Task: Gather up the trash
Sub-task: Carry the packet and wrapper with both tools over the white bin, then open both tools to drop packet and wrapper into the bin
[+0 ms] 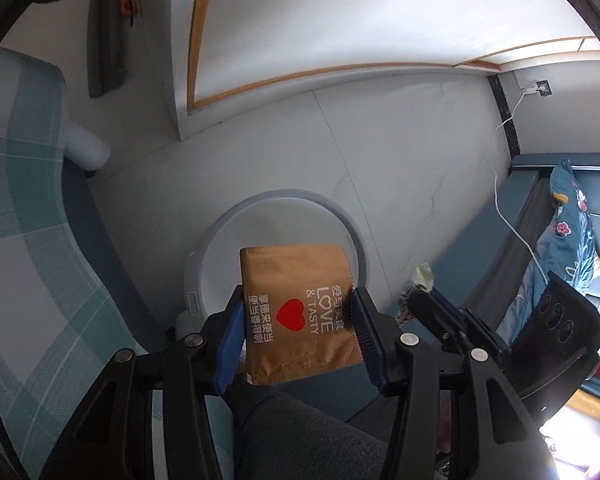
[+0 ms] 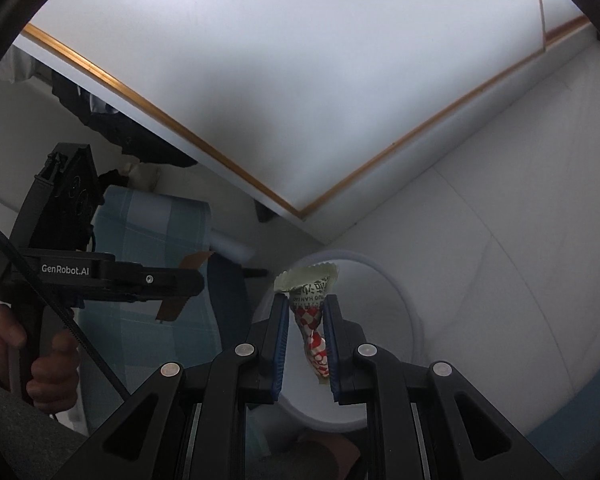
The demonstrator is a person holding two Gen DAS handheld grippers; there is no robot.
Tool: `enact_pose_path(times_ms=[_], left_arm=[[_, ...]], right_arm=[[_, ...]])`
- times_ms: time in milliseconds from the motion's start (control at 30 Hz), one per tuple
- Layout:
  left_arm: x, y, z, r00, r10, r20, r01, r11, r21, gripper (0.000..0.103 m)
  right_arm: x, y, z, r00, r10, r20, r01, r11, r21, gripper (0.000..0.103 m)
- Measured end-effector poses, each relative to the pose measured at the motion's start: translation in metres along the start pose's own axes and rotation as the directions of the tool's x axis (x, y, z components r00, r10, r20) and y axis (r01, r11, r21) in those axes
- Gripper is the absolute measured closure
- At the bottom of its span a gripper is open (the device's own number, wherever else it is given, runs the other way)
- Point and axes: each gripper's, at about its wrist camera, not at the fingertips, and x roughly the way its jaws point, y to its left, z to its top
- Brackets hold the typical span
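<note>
My left gripper (image 1: pixel 298 312) is shut on a brown paper packet (image 1: pixel 296 280) with a red heart and "LOVE & TASTY" print, held above the open white round bin (image 1: pixel 356 232) on the floor. My right gripper (image 2: pixel 306 308) is shut on a crumpled red-and-white checked wrapper (image 2: pixel 314 332) with a pale torn top, held over the same bin (image 2: pixel 400 284). The left gripper (image 2: pixel 100 272) with the brown packet's edge shows at the left of the right wrist view. The right gripper (image 1: pixel 440 312) with its wrapper shows at the right of the left wrist view.
A blue-green checked chair (image 1: pixel 32 240) stands left of the bin. A white wall with wood trim (image 1: pixel 300 76) is behind. A blue sofa with a floral cushion (image 1: pixel 568 220) and a white cable (image 1: pixel 504 200) are at the right. My grey-clad knee (image 1: pixel 300 436) is below.
</note>
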Motion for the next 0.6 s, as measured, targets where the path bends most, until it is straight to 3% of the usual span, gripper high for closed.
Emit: enact_pose_path(times_ms=[167, 467, 567, 600], left_arm=[[0.023, 0.003, 0.001, 0.998, 0.013, -0.068, -0.016, 0.999, -0.034, 0.057], [0.051, 0.019, 0.010, 0.985, -0.054, -0.161, 0.033, 0.991, -0.131, 0.055], [0.056, 0.019, 0.008, 0.983, -0.052, -0.178, 0.025, 0.989, -0.146, 0.051], [0.058, 0.019, 0.011, 0.982, -0.047, -0.182, 0.020, 0.989, -0.148, 0.045]], right_arm=[[0.042, -0.009, -0.012, 0.996, 0.022, -0.090, -0.017, 0.998, 0.057, 0.087], [0.081, -0.030, -0.025, 0.984, 0.035, -0.173, -0.014, 0.993, 0.119, 0.085], [0.086, -0.034, -0.028, 0.981, 0.032, -0.193, -0.006, 0.991, 0.132, 0.084], [0.082, -0.039, -0.030, 0.980, 0.034, -0.194, -0.008, 0.991, 0.136, 0.084]])
